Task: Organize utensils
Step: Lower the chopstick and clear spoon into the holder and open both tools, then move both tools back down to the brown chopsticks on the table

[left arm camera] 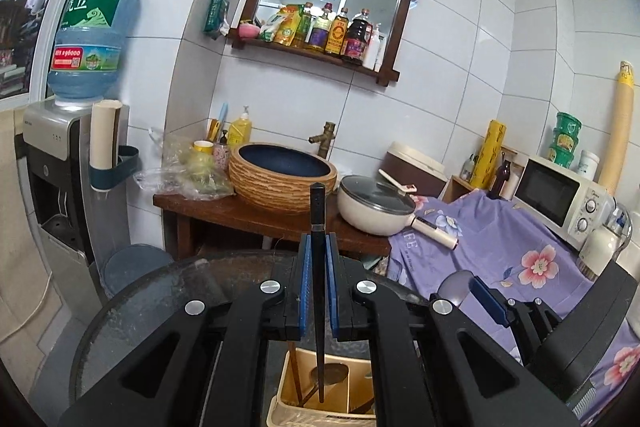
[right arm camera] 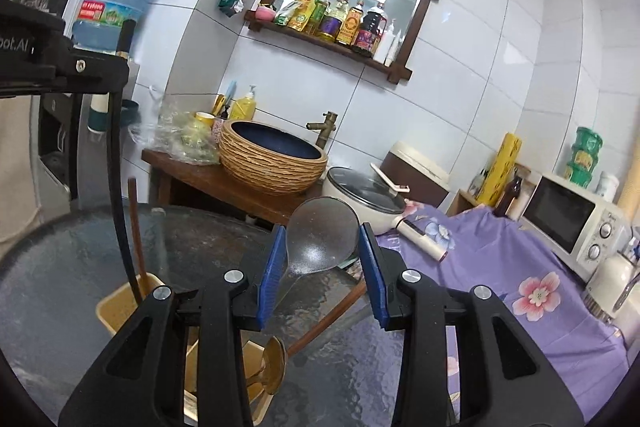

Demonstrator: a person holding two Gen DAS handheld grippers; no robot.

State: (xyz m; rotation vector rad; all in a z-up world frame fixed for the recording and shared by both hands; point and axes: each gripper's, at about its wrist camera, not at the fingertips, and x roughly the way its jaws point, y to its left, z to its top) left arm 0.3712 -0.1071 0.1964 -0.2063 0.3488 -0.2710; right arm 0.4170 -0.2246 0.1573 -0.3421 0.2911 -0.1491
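My left gripper (left arm camera: pixel 319 259) is shut on a long black utensil handle (left arm camera: pixel 318 227) that stands upright, its lower end reaching into the beige utensil holder (left arm camera: pixel 288 379) below. Wooden spoons (left arm camera: pixel 328 375) stand in that holder. My right gripper (right arm camera: pixel 323 259) is open, with a translucent grey rice paddle (right arm camera: pixel 322 235) between its blue pads (right arm camera: pixel 272 267); no pad visibly presses it. The holder (right arm camera: pixel 116 311) shows at lower left in the right wrist view, with a wooden stick (right arm camera: pixel 136 227) and a wooden spoon (right arm camera: pixel 274 359) in it. The left gripper's body (right arm camera: pixel 48 59) is at upper left there.
Both grippers hover over a round dark glass table (right arm camera: pixel 340 367). Behind it stand a wooden counter with a woven basin (left arm camera: pixel 282 175) and a lidded cream pan (left arm camera: pixel 376 207). A purple floral cloth (left arm camera: pixel 500 247) and microwave (left arm camera: pixel 560 195) are right; a water dispenser (left arm camera: pixel 60 167) is left.
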